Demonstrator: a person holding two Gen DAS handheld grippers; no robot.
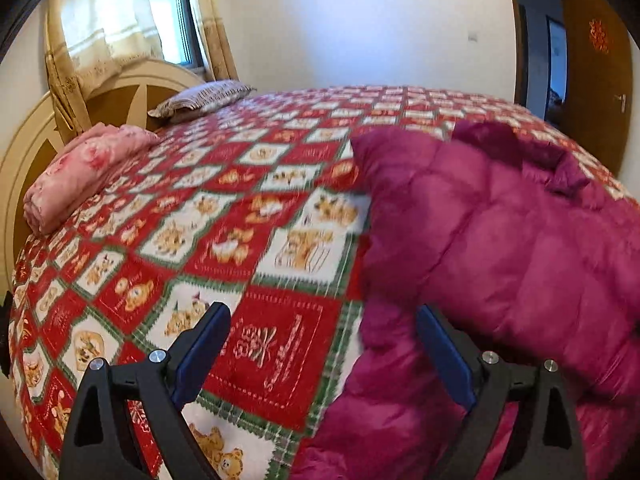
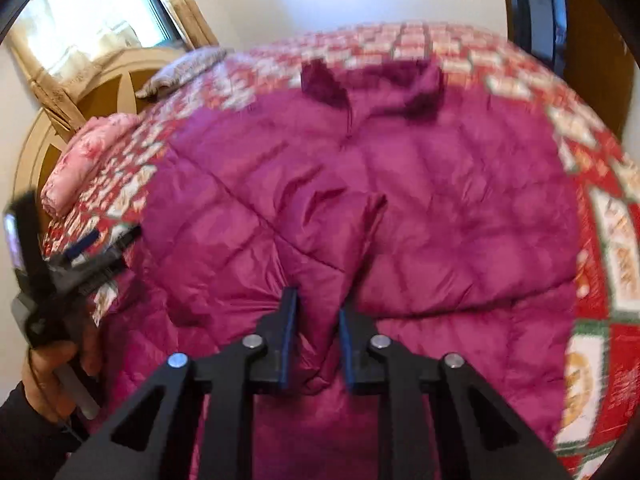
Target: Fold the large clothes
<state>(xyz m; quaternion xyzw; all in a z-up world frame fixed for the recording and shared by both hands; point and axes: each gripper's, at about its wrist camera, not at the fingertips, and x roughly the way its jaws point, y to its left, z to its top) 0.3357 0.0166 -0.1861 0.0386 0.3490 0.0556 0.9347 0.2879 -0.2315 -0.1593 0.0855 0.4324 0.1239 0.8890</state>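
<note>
— What do I have behind the bed (image 1: pixel 280 184)?
— I see a window (image 1: pixel 176 20) with beige curtains (image 1: pixel 100 28) upper left, a white wall (image 1: pixel 360 20) centre, a wooden door (image 1: pixel 596 80) upper right.

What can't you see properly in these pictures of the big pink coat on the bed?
- Coat bottom hem: right wrist view, hidden behind the right claw pinching a fold.
- Coat's right side: left wrist view, cut off by the picture edge.
- Bedspread pictures and writing: both views, too blurred to read.
- Left claw: right wrist view, blurred at the left edge.
</note>
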